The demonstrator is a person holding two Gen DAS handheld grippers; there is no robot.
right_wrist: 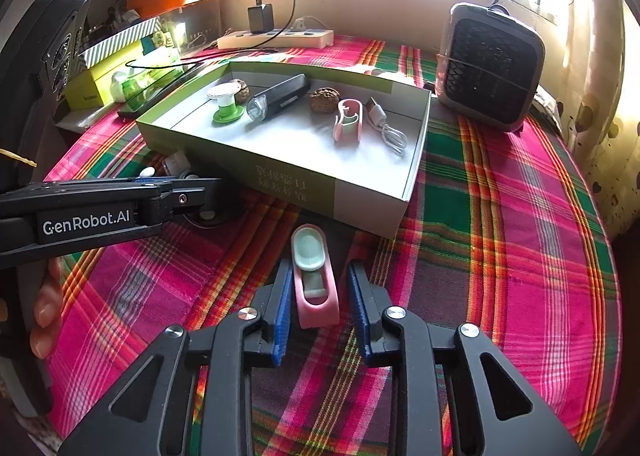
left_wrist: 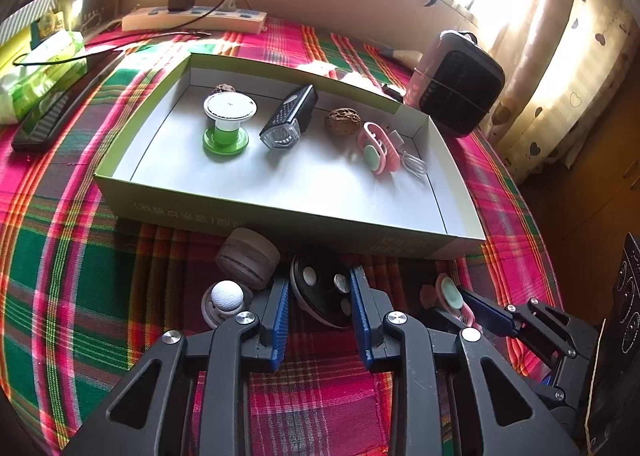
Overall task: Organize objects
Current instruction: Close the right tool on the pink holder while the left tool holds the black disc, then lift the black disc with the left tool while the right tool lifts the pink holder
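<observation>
A shallow green-sided box (left_wrist: 280, 212) (right_wrist: 280, 180) lies on the plaid cloth. It holds a green and white spool (left_wrist: 228, 120), a black bike light (left_wrist: 288, 116), a walnut (left_wrist: 342, 121), a pink clip (left_wrist: 378, 146) and a white cable (right_wrist: 390, 134). My left gripper (left_wrist: 320, 288) is open, its fingers on either side of a black round device (left_wrist: 324, 292) in front of the box. My right gripper (right_wrist: 318, 284) is open around a pink and mint clip (right_wrist: 314, 276) lying on the cloth; it also shows in the left wrist view (left_wrist: 450, 292).
A wooden puck (left_wrist: 248, 256) and a white ball on a grey base (left_wrist: 226, 298) lie left of the left gripper. A small heater (right_wrist: 492, 64) stands at the back right, a power strip (right_wrist: 276, 38) at the wall, a tissue pack (left_wrist: 40, 72) and boxes at the left.
</observation>
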